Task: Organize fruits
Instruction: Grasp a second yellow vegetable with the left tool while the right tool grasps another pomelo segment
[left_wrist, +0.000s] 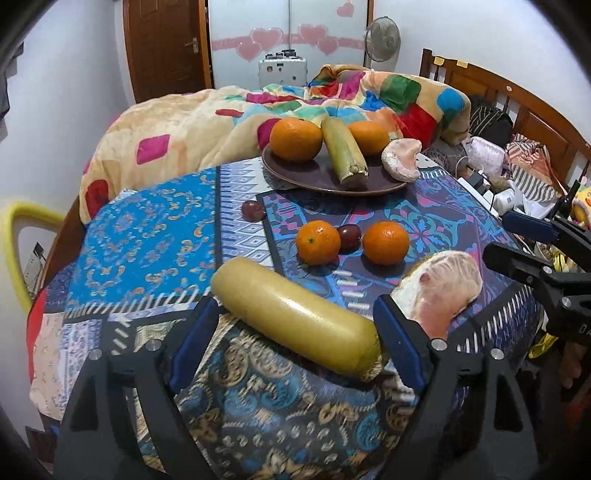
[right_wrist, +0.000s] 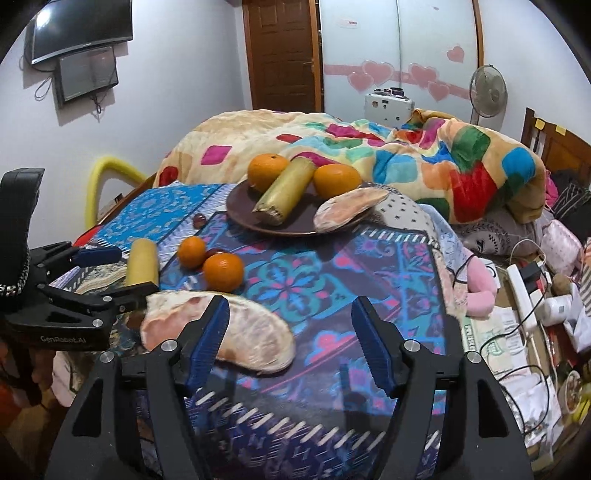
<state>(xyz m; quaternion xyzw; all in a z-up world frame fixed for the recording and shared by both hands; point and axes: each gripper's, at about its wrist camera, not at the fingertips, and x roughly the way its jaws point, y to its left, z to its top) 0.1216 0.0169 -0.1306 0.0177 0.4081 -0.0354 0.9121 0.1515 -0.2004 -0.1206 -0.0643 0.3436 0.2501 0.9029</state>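
A brown plate (left_wrist: 295, 176) at the far side of the patterned cloth holds two oranges (left_wrist: 295, 139), a sugarcane piece (left_wrist: 344, 150) and a pomelo wedge (left_wrist: 400, 158). On the cloth lie two oranges (left_wrist: 317, 242) (left_wrist: 385, 242), two dark grapes (left_wrist: 349, 237) (left_wrist: 253, 210), a yellow sugarcane piece (left_wrist: 295, 312) and a peeled pomelo wedge (left_wrist: 441, 291). My left gripper (left_wrist: 295, 345) is open, its fingers on either side of the near sugarcane piece. My right gripper (right_wrist: 290, 345) is open, with the pomelo wedge (right_wrist: 236, 330) by its left finger.
A colourful blanket (left_wrist: 221, 114) is heaped behind the plate. Cables, a power strip (right_wrist: 524, 295) and clutter lie to the right of the cloth. A yellow chair frame (left_wrist: 14, 251) stands at the left. The left gripper also shows in the right wrist view (right_wrist: 110, 275).
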